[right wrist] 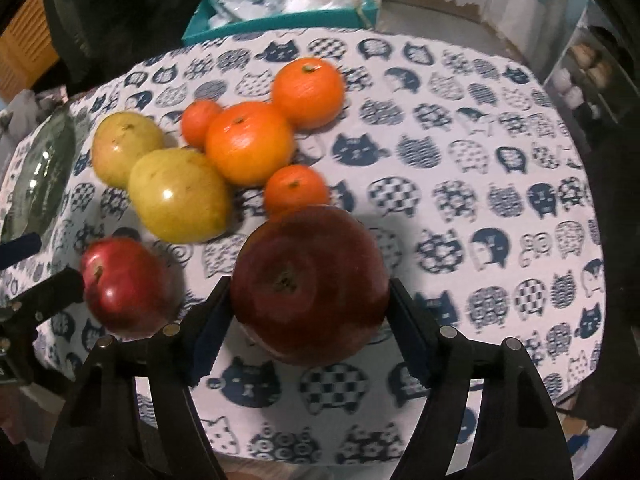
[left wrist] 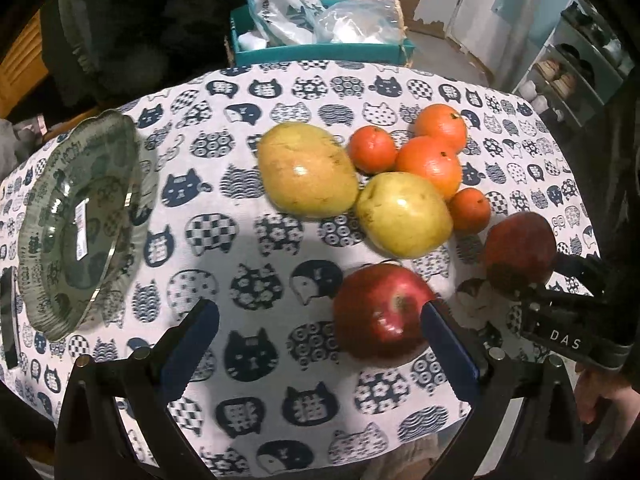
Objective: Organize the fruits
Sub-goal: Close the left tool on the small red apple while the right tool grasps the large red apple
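From the left wrist camera, the left hand-held gripper (left wrist: 320,344) hangs over the desk with its blue-padded jaws spread wide and nothing pressed between them. A shiny red apple (left wrist: 382,312) lies on the cat-patterned white and navy tablecloth (left wrist: 248,240) against the inner face of the right-side pad (contact itself is hard to confirm). To the left rests a round clear glass plate with a ribbed rim (left wrist: 80,224), empty, its lower-left edge cut off by a dark object. Mid-desk sit two yellow-green pears (left wrist: 306,170), touching, and a cluster of four orange mandarins (left wrist: 430,160), two large and two small. A darker red apple (left wrist: 520,252) lies at the right, partly hidden by the black body of the right hand-held gripper (left wrist: 560,280). Behind the desk stands a teal box (left wrist: 320,50) filled with plastic bags.

From the right wrist camera, the right hand-held gripper (right wrist: 308,320) has its jaws set against both flanks of the darker red apple (right wrist: 308,284), stem up, gripping it; the apple's underside is hidden, so whether it touches the cloth cannot be told. The shiny red apple (right wrist: 126,288) lies to the left, beside the left hand-held gripper's black finger (right wrist: 48,292). The pears (right wrist: 180,196) and mandarins (right wrist: 248,142) are blurred beyond; the glass plate (right wrist: 40,176) is cropped at the left edge.
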`<action>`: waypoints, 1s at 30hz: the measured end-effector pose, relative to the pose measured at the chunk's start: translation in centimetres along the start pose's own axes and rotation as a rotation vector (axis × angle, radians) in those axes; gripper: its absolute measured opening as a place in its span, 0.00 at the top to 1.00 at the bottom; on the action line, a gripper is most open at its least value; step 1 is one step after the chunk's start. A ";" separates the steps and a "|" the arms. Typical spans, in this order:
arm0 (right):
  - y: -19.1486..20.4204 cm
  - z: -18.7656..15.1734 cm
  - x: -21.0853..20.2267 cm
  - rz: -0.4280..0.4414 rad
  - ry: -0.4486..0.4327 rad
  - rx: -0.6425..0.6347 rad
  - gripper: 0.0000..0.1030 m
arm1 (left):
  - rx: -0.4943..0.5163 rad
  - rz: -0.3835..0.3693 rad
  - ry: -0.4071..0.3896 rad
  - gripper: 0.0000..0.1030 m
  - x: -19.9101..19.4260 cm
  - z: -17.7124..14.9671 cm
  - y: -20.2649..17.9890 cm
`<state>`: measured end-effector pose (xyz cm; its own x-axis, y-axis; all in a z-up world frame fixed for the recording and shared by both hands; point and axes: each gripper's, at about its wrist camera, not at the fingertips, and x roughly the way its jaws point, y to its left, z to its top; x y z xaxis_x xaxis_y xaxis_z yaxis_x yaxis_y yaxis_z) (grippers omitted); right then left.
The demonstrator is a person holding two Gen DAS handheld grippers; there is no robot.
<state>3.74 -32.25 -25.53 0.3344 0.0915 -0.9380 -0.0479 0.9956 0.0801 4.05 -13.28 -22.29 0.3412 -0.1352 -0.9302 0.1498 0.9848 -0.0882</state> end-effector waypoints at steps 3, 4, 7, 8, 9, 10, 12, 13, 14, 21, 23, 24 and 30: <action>-0.9 -0.1 -0.2 -0.013 -0.009 0.012 0.27 | 0.014 0.002 0.013 0.01 0.7 0.0 -1.0; -1.3 -0.1 -0.2 -0.011 -0.010 0.019 0.27 | 0.018 0.001 0.020 0.01 1.0 -0.1 -1.3; -2.1 -0.3 -0.5 -0.012 -0.014 0.032 0.27 | 0.022 -0.001 0.040 0.01 1.8 -0.2 -2.0; -2.0 -0.2 -0.4 -0.016 -0.016 0.033 0.27 | 0.020 -0.005 0.047 0.01 2.1 -0.2 -2.1; -1.9 -0.1 -0.3 -0.018 -0.018 0.034 0.27 | 0.018 -0.005 0.051 0.01 2.3 -0.2 -2.2; -1.9 -0.1 -0.3 -0.017 -0.020 0.037 0.27 | 0.015 -0.007 0.057 0.01 2.5 -0.2 -2.2; -2.1 -0.1 -0.4 -0.008 -0.024 0.043 0.27 | 0.013 -0.011 0.064 0.01 2.9 -0.1 -2.3; -2.2 -0.1 -0.5 -0.005 -0.026 0.044 0.27 | 0.012 -0.016 0.069 0.02 3.1 -0.1 -2.4; -2.2 -0.1 -0.6 -0.003 -0.028 0.044 0.27 | 0.010 -0.021 0.073 0.04 3.3 -0.1 -2.4; -2.5 0.0 -0.8 0.005 -0.031 0.053 0.27 | 0.036 -0.060 0.080 0.19 3.9 -0.2 -3.1; -2.4 0.0 -0.7 0.007 -0.029 0.053 0.27 | 0.042 -0.073 0.087 0.25 4.1 -0.3 -3.3; -2.4 0.1 -0.7 0.007 -0.029 0.054 0.27 | 0.043 -0.073 0.089 0.25 4.2 -0.3 -3.3; -2.3 0.3 -0.8 0.005 -0.035 0.051 0.27 | 0.038 -0.064 0.081 0.26 4.0 -0.2 -3.0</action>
<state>3.85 -34.56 -24.86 0.3670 0.0959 -0.9253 -0.0017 0.9947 0.1024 4.78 -16.74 -25.85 0.2540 -0.1864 -0.9491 0.2046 0.9694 -0.1356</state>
